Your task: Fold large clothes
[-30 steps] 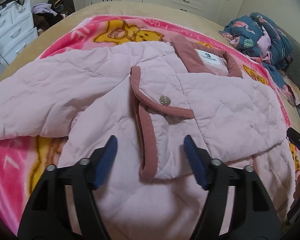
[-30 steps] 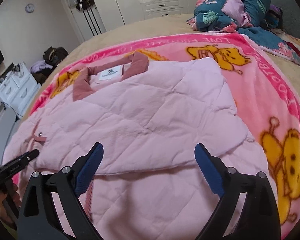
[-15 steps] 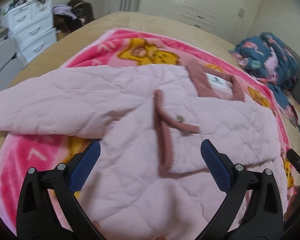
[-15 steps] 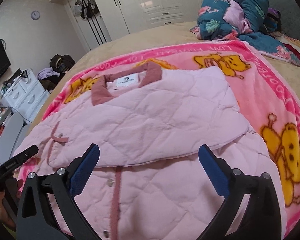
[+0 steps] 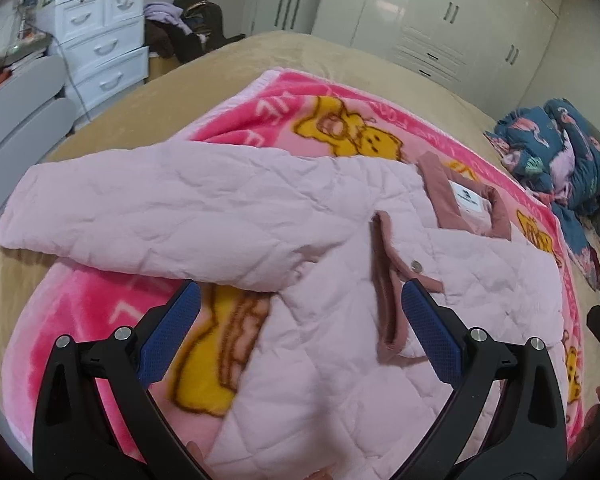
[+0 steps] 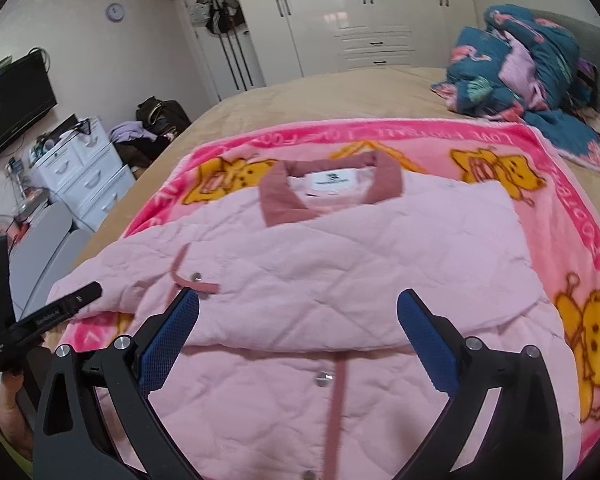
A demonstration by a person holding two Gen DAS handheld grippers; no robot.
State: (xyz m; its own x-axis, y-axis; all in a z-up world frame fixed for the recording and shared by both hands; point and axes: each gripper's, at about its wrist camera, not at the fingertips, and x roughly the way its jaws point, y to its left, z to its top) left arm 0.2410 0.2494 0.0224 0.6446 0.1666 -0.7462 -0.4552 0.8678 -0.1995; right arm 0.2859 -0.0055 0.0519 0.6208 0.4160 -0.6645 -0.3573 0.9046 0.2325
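We see a bed with a tan cover (image 5: 308,60), and on it a bright pink fleece blanket printed with yellow cartoon bears (image 6: 572,208). On the blanket lies the pale pink quilted jacket with a dusty-rose corduroy collar (image 6: 340,248). Beyond the jacket's collar stands a wall of white wardrobe doors (image 6: 364,12). To the jacket's left are a white plastic drawer chest (image 5: 104,48) and a black flat screen (image 6: 12,104); to its right, a heap of dark teal flamingo-print bedding (image 6: 516,64).

Our left gripper (image 5: 300,328) tilts downward over the jacket's front, near the rose-trimmed edge, its blue-padded jaws spread wide with nothing between them. Our right gripper (image 6: 298,340) tilts down over the jacket's lower front, above the snap placket, jaws likewise wide apart and empty. In the right wrist view the left gripper's black handle shows at the jacket's left, with a hand (image 6: 8,412) under it.

The jacket's long axis runs from the grippers toward the wardrobe, collar at the far end. One sleeve lies folded across the chest; the other stretches out to the left, reaching past the blanket's edge.
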